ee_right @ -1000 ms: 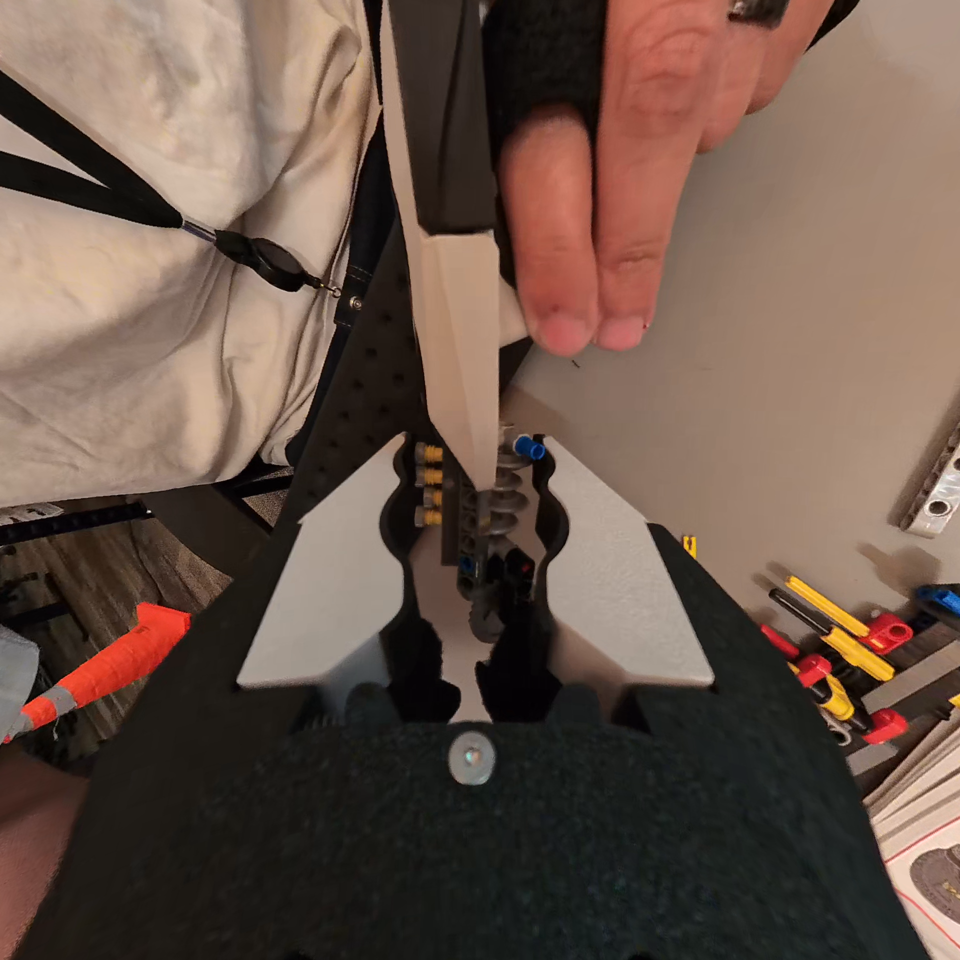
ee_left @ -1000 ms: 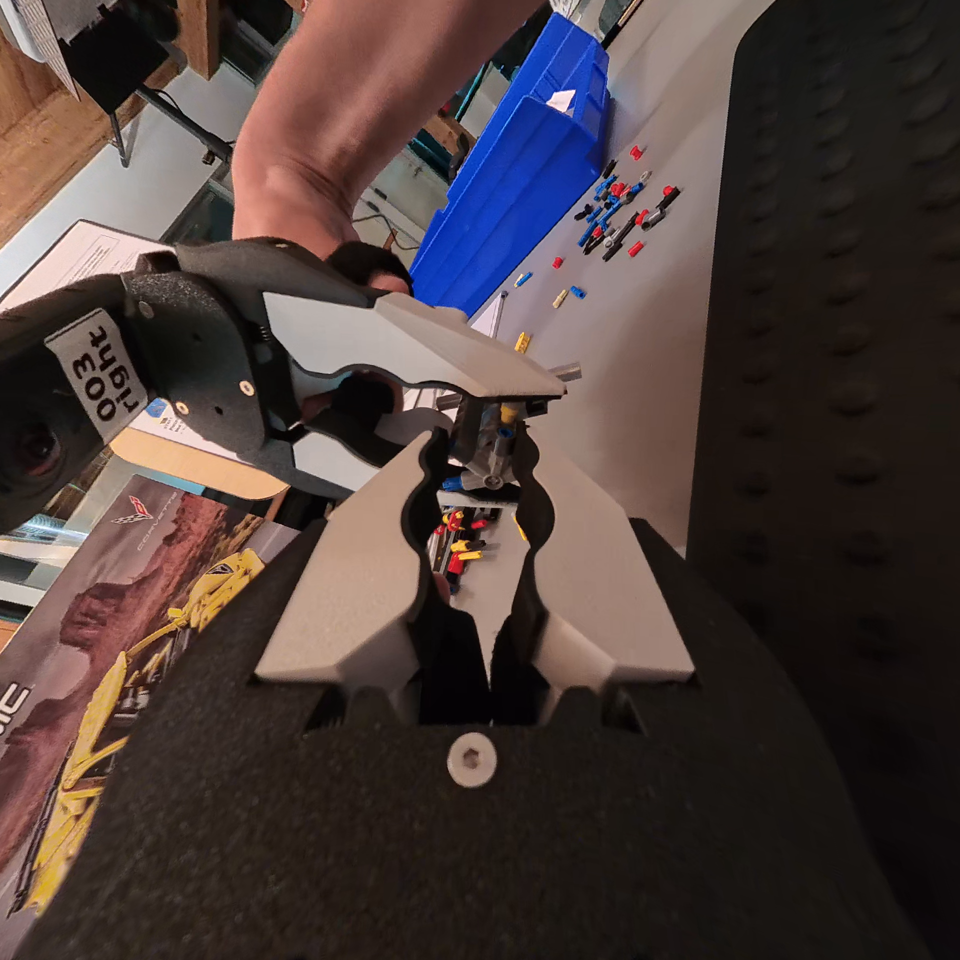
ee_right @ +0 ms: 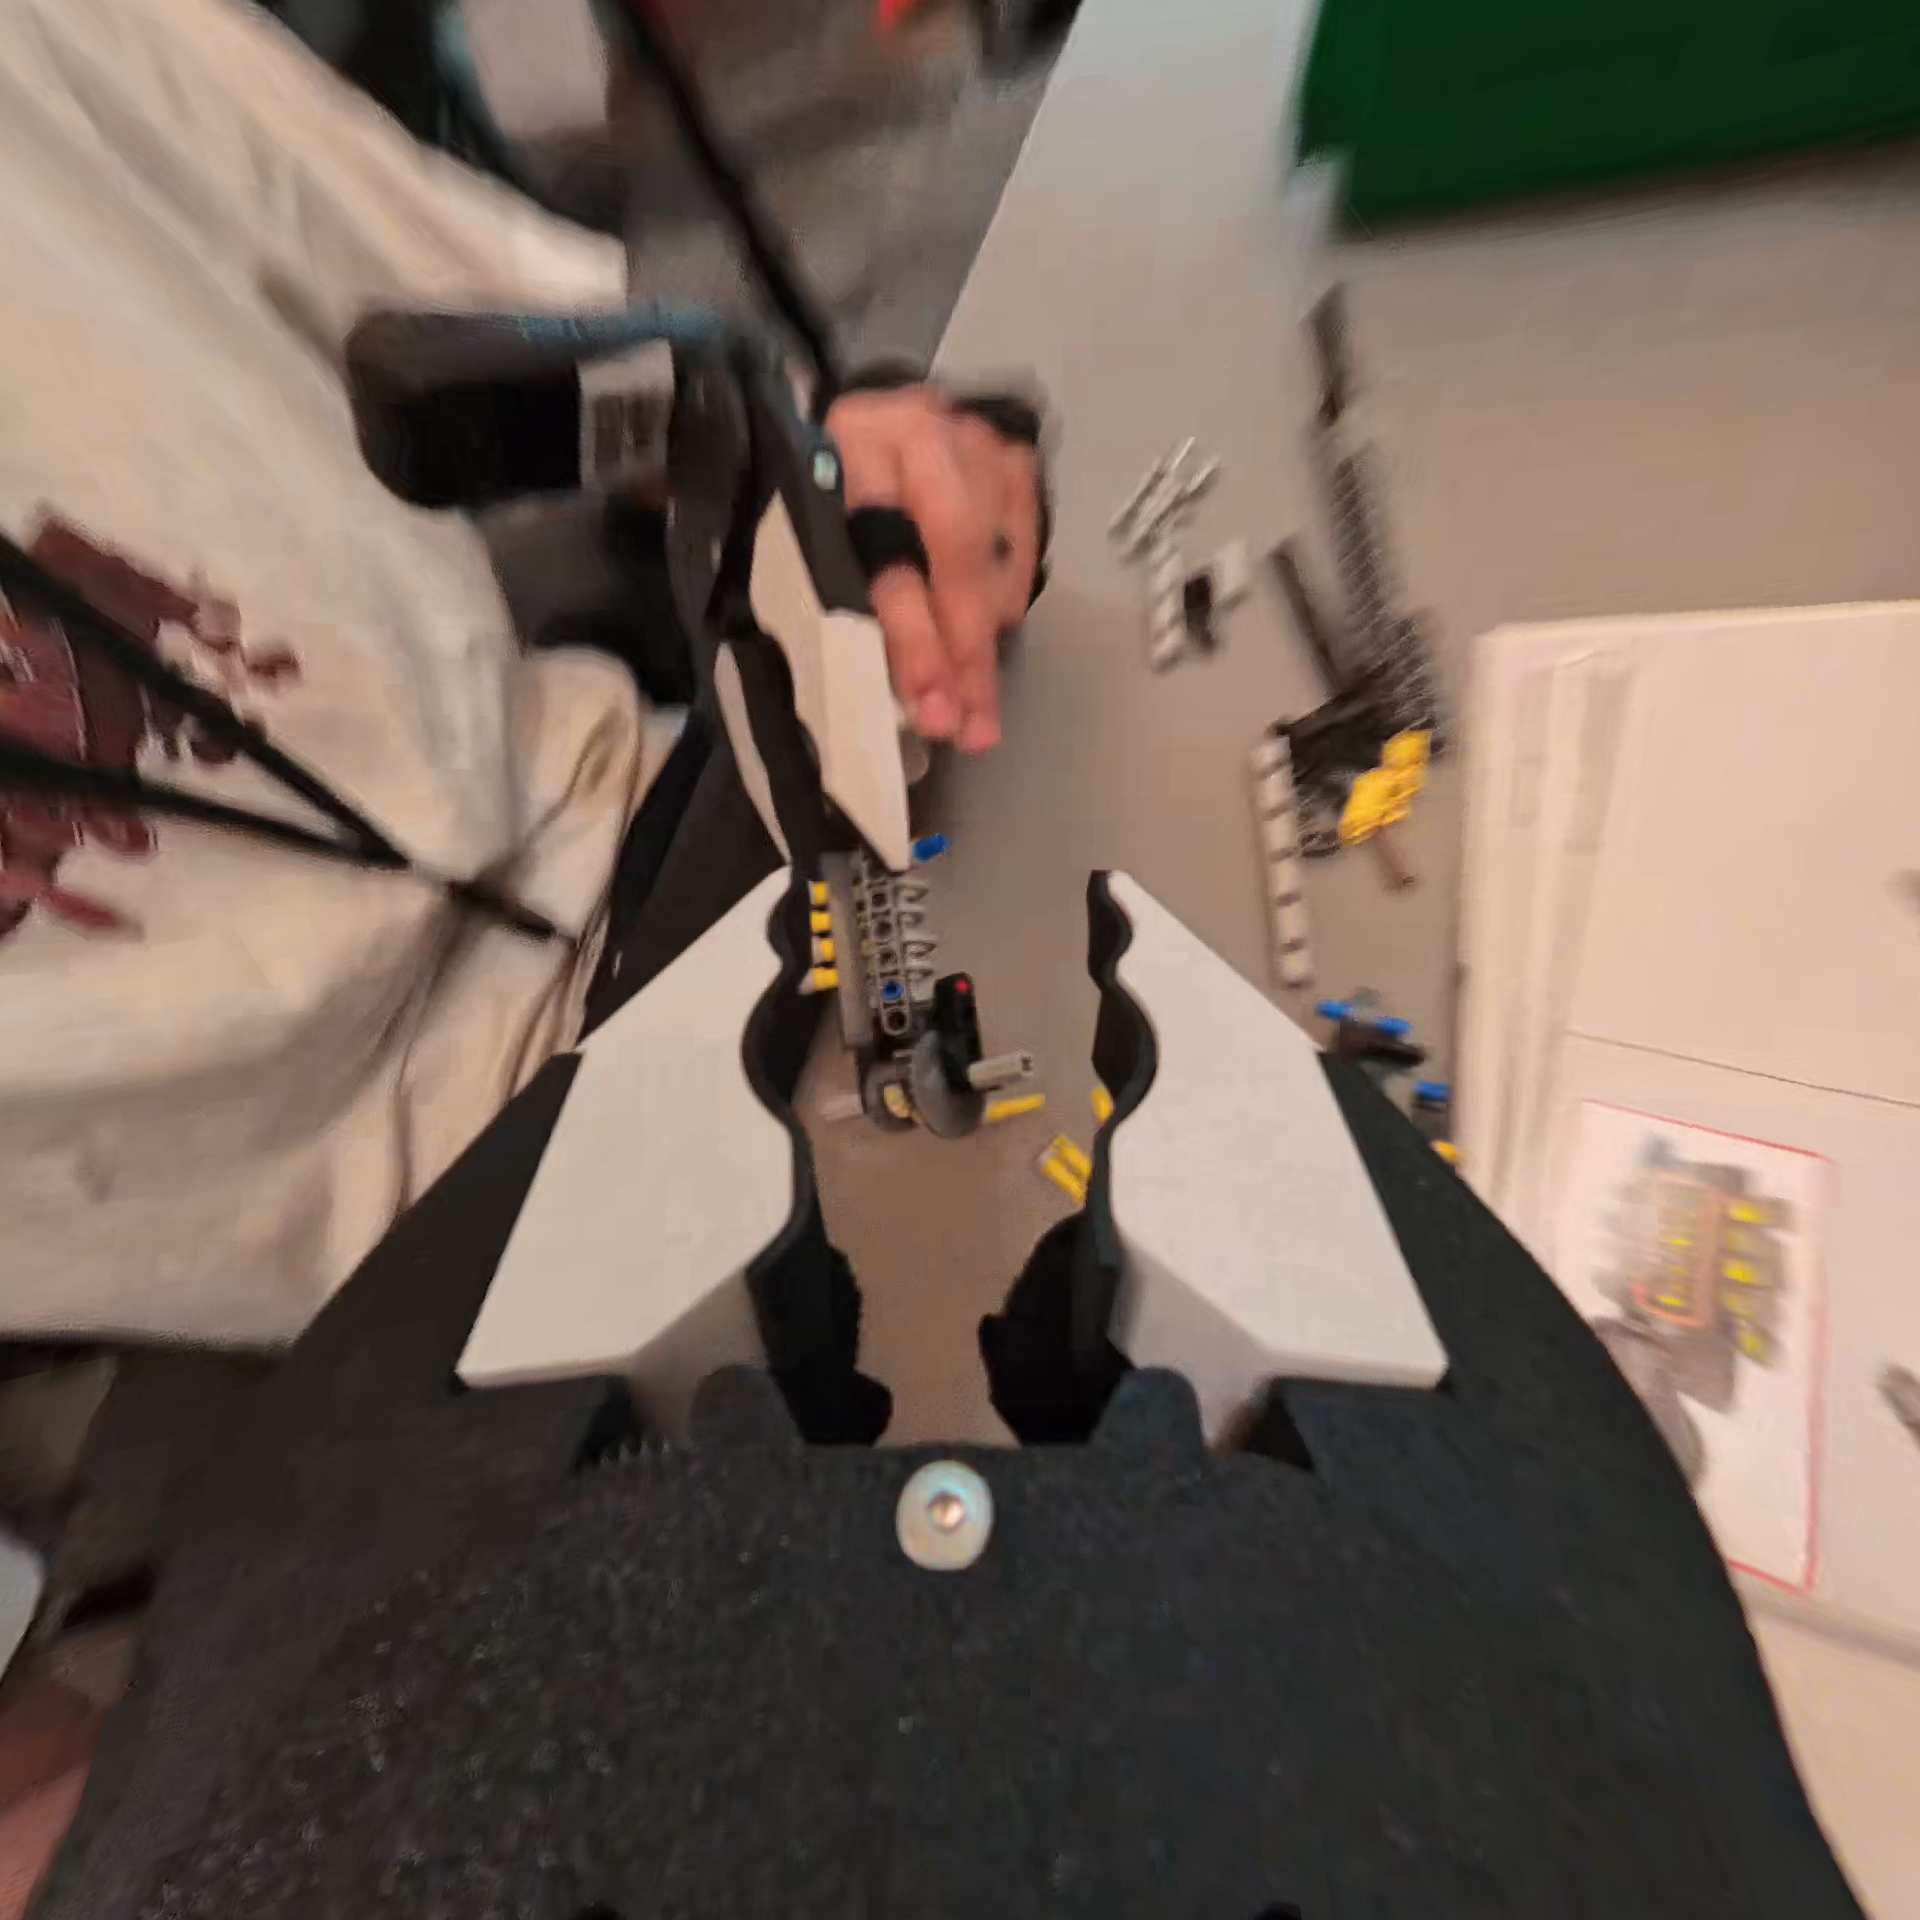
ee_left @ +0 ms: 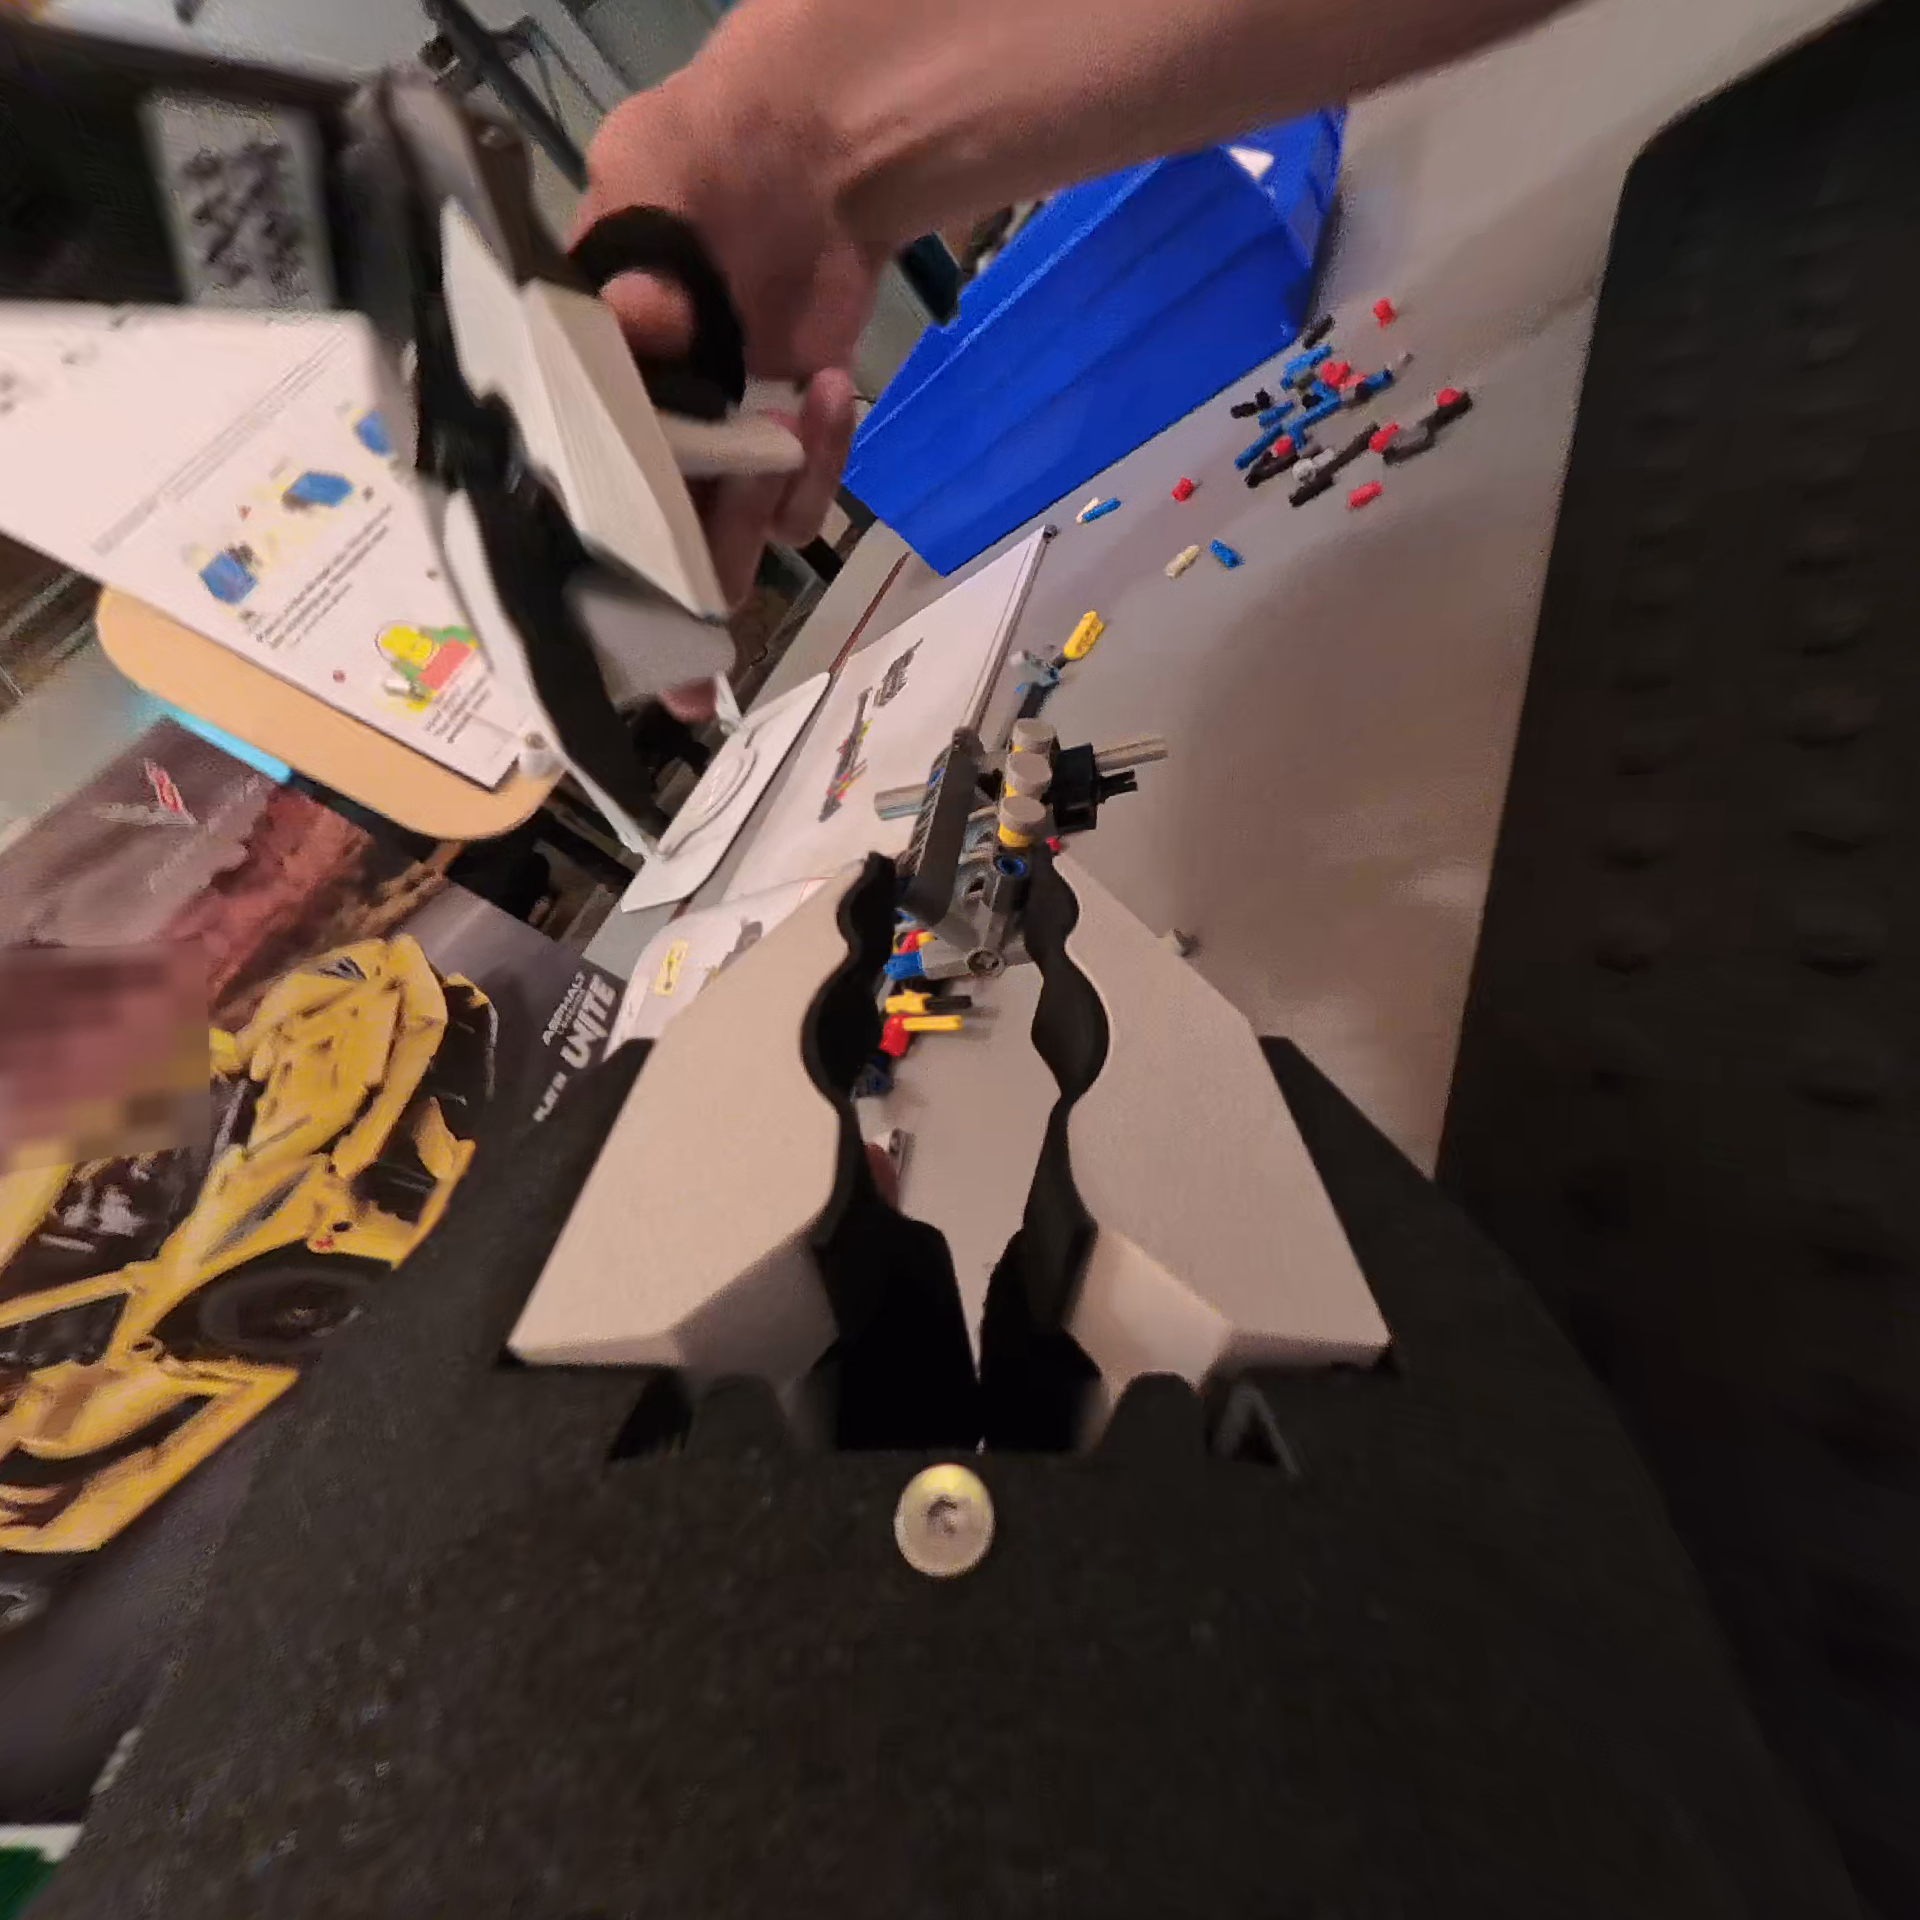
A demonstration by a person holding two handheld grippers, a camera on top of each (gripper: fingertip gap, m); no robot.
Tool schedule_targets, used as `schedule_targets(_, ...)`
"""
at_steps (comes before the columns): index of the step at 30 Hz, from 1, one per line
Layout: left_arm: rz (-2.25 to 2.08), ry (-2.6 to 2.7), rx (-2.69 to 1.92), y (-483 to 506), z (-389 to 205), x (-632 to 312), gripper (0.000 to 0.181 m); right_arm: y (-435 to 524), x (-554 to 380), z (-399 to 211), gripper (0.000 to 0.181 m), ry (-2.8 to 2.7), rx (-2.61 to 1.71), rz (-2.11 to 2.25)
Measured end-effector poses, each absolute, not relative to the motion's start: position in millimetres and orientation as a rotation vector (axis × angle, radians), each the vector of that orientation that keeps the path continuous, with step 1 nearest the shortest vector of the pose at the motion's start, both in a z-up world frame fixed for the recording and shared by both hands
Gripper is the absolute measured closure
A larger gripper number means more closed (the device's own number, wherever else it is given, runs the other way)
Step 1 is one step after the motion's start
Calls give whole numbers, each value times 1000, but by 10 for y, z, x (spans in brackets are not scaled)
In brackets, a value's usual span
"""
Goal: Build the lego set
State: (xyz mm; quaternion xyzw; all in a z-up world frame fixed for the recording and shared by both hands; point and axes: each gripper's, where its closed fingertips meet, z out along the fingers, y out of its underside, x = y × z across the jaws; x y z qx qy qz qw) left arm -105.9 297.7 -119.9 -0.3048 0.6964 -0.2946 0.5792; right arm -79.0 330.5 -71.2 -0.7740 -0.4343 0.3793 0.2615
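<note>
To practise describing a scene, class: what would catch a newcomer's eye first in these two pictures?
First, the half-built grey lego assembly with yellow and blue pins, pinched at the tip of the left claw above the grey table. Next, the right claw, open and off the model. Then the bright blue bin at the table's far side, with small loose parts scattered beside it.

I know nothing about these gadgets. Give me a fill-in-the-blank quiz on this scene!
1. The left tongs grip the lego assembly, while the right tongs are ___.
2. The storage bin behind the scattered pieces is ___.
3. The car on the cover picture is ___.
Missing words: open; blue; yellow.
</note>
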Motion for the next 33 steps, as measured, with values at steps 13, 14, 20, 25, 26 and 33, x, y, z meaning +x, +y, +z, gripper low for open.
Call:
schedule_targets(13,-996,1494,-983,3398,-1050,-1187,157,3007,-445,-1225,138,-743,-1988,902)
schedule_targets(14,-964,1484,-1000,3484,-1070,-1205,157,3007,-386,-1329,141,-725,-2019,851)
schedule_targets(20,-902,1529,-1002,3507,-1190,-1208,157,2946,-306,-1909,145,-866,-2210,509)
schedule_targets(25,-902,1564,-1046,3530,-1281,-1199,157,2845,-546,-1942,154,-958,-2195,611)
schedule_targets(26,-905,1565,-1051,3533,-1285,-1198,158,2813,-596,-1987,154,-980,-2218,618)
schedule_targets(33,-903,1549,-1048,3555,-1260,-1201,157,2872,-729,-2112,149,-752,-2323,446)
